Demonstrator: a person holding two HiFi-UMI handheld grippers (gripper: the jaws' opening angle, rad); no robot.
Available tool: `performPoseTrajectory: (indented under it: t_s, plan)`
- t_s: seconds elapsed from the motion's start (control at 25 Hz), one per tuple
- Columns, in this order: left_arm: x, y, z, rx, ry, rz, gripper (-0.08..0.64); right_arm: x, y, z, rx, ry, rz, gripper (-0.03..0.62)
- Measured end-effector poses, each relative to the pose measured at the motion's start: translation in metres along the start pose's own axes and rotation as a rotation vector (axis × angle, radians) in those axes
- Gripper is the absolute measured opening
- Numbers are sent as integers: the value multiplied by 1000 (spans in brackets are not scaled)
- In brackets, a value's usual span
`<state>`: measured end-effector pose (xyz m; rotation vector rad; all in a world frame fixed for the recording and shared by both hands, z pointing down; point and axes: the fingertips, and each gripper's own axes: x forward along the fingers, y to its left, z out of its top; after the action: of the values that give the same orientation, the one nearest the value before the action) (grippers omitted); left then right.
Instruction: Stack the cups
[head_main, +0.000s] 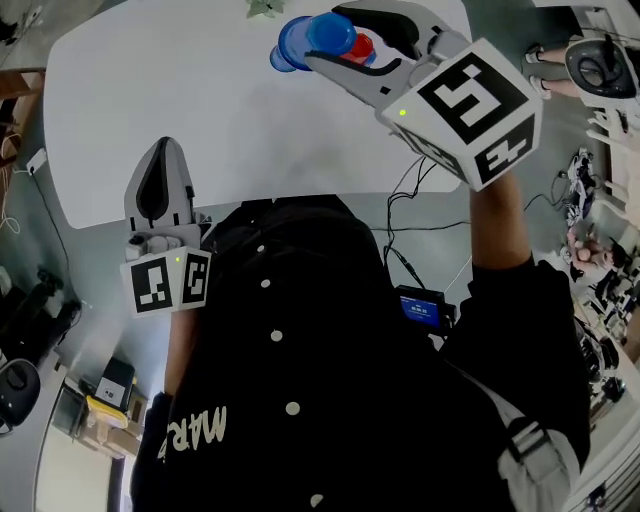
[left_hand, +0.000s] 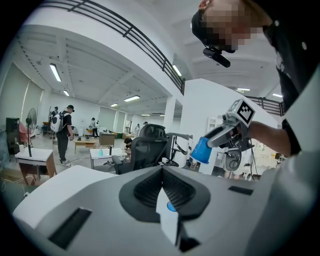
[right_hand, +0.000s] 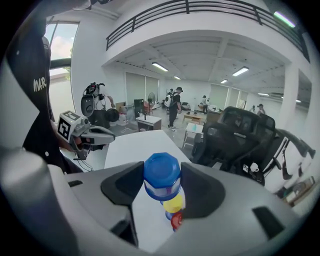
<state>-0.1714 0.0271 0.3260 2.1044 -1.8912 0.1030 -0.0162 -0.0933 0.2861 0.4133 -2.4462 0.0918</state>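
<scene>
At the top of the head view, the right gripper (head_main: 345, 45) pinches a blue cup (right_hand: 162, 176), mouth tilted downward, above the other cups (right_hand: 174, 204) on the table (head_main: 180, 90), probably to cap them. The left gripper (head_main: 163, 150), lower left, is pressed together and empty, keeping clear.

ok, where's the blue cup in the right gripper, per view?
Head view: blue cup top centre, in the right gripper.
Left gripper view: blue cup right of centre, mid-height.
Right gripper view: blue cup dead centre, between the jaws.
Shared landmark: white table, in head and right gripper views.
</scene>
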Motion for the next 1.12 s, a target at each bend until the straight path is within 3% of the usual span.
performPoseTrajectory:
  t_s: [0.56,1.12]
  plan:
    - [7,-7,1,-8,-15,1,11,4,-57,-5,21,69,-65,233]
    - [17,-14,0,-7,3,-19,11,23,-88,-85,105,232,-95,233]
